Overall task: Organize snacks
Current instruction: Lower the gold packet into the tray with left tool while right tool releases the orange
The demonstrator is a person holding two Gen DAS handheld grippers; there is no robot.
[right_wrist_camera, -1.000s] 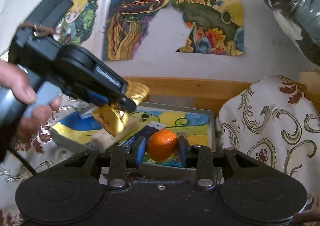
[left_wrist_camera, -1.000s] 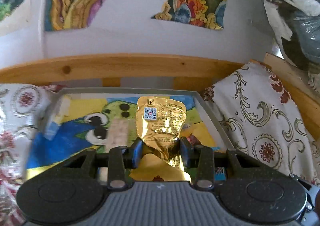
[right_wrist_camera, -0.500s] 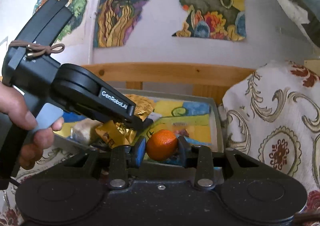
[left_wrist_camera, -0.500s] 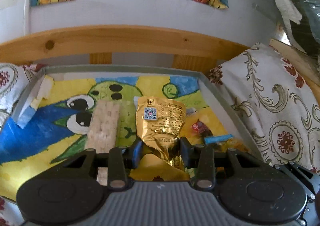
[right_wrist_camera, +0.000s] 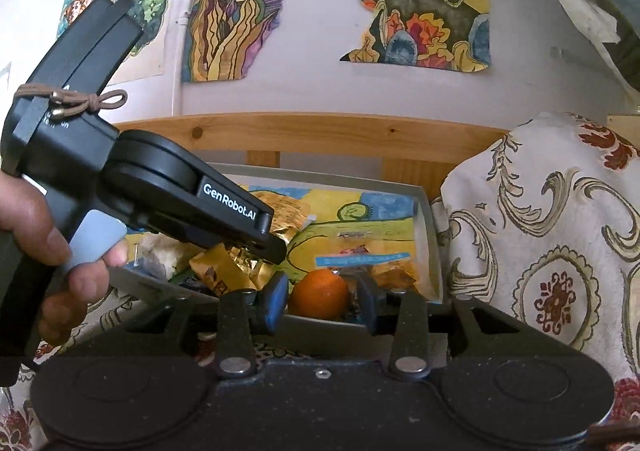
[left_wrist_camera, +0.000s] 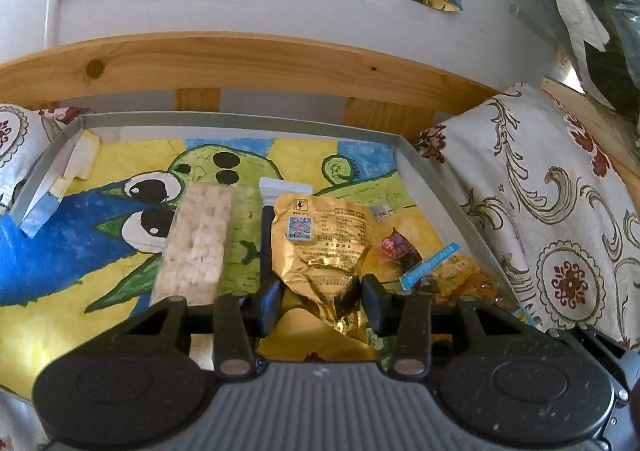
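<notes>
Gold foil snack packet [left_wrist_camera: 326, 239], pinched at its crumpled lower end by the left gripper [left_wrist_camera: 320, 301] and lying low over the tray [left_wrist_camera: 240, 121], whose floor carries a bright cartoon drawing. The packet appears light, thin and crinkly; it would likely bend or slip if taken by a loose corner, so the gathered end where the foil bunches seems the surest hold. Just left of the packet lies a dark stick-shaped pack [left_wrist_camera: 266, 235], and beyond that a pale puffed-rice bar [left_wrist_camera: 196, 243] in clear wrap; right of the packet, small wrapped sweets [left_wrist_camera: 434, 263] sit against the tray's right wall. The right gripper [right_wrist_camera: 320, 295], near the tray's front edge, has its fingers pressed to an orange fruit [right_wrist_camera: 318, 295], round, firm and probably smooth-skinned. A hand [right_wrist_camera: 52, 251] grips the left tool's handle.
</notes>
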